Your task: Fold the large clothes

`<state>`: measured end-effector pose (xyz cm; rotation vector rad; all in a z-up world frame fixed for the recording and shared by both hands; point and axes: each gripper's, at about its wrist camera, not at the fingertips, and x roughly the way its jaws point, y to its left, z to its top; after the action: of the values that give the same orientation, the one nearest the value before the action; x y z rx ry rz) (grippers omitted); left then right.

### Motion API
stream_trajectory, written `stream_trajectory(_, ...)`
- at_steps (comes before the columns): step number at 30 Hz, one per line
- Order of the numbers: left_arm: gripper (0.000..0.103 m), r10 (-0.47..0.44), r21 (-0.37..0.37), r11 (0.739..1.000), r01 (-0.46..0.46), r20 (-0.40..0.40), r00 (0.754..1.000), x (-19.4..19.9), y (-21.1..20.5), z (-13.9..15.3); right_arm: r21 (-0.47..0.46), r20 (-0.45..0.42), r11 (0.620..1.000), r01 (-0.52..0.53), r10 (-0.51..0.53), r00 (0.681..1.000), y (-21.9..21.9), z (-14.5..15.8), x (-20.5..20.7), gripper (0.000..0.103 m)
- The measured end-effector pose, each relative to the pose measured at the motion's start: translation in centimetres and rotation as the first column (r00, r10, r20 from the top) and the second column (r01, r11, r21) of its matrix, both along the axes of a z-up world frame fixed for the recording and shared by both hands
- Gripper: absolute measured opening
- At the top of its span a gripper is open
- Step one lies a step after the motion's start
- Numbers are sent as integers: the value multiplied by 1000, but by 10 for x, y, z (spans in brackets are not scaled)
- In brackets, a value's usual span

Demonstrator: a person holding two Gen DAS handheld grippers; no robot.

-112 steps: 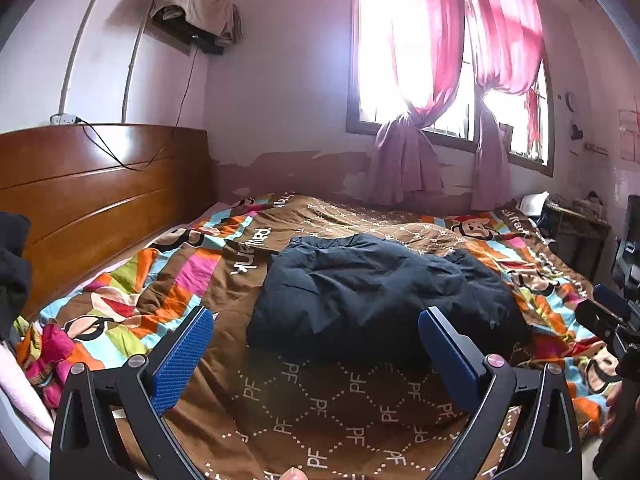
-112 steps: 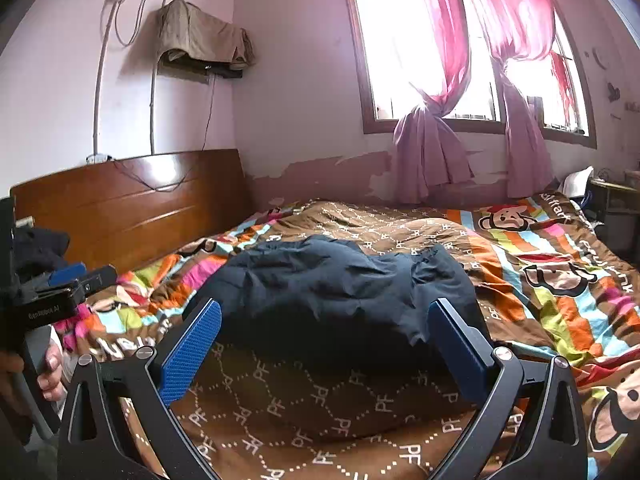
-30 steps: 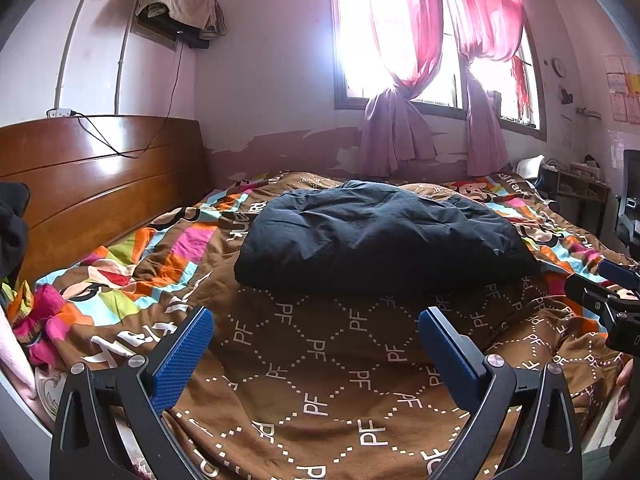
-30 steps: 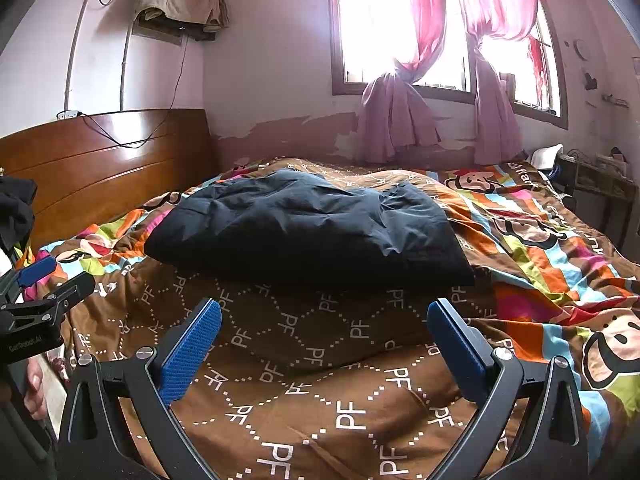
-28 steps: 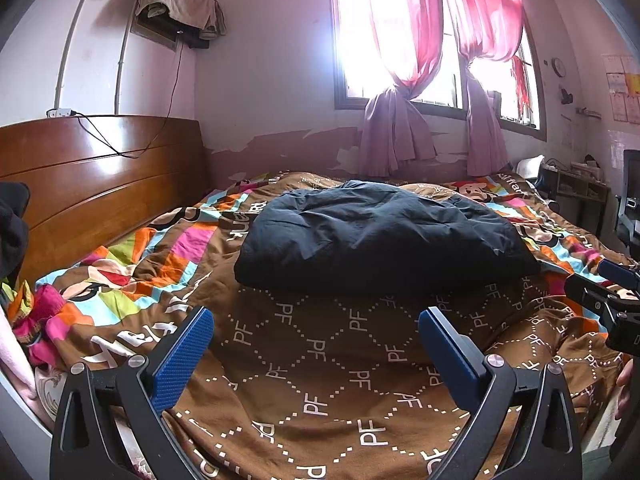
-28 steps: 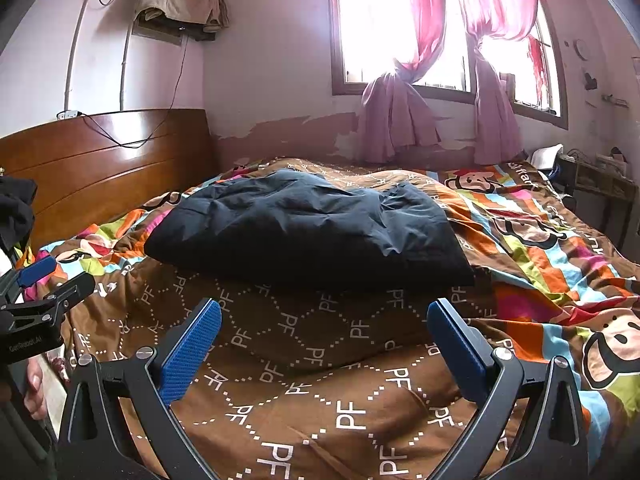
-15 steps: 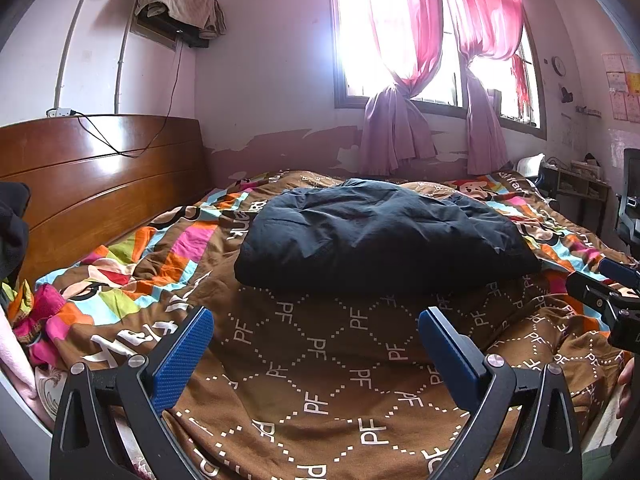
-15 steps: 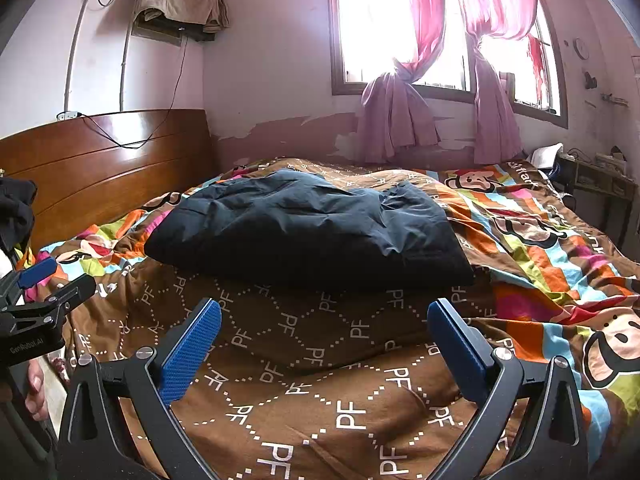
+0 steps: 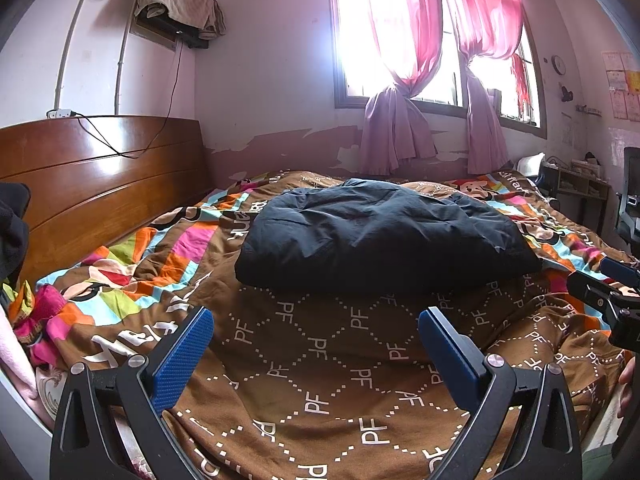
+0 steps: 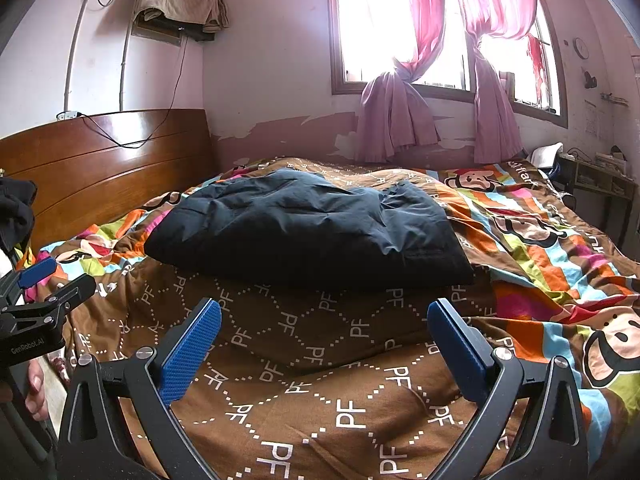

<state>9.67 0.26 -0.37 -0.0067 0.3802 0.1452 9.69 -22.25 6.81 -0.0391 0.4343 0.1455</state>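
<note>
A dark navy padded garment (image 9: 380, 236) lies folded in a puffy bundle on the middle of the bed; it also shows in the right wrist view (image 10: 308, 228). My left gripper (image 9: 316, 320) is open and empty, held near the bed's front edge, well short of the garment. My right gripper (image 10: 324, 312) is open and empty, also short of the garment. The right gripper shows at the right edge of the left wrist view (image 9: 608, 292); the left gripper shows at the left edge of the right wrist view (image 10: 44, 292).
A brown and striped patterned quilt (image 9: 320, 352) covers the bed. A wooden headboard (image 9: 100, 176) stands at the left. Pink curtains (image 9: 400, 80) hang at the window behind. A desk (image 9: 580, 192) and chair stand at the far right. Dark clothing (image 9: 12, 224) hangs at the left edge.
Since 3.7 s ago both grippers have drawn back from the garment toward the bed's front edge. Over the last second nothing has visibly moved.
</note>
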Motion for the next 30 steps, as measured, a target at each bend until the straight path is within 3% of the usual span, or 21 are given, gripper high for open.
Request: stream_trajectory(30,103,-1,8,1000,1,-1,1000,0,3,0,1,6,1000,4,-4,1000,-1,1,-2,102)
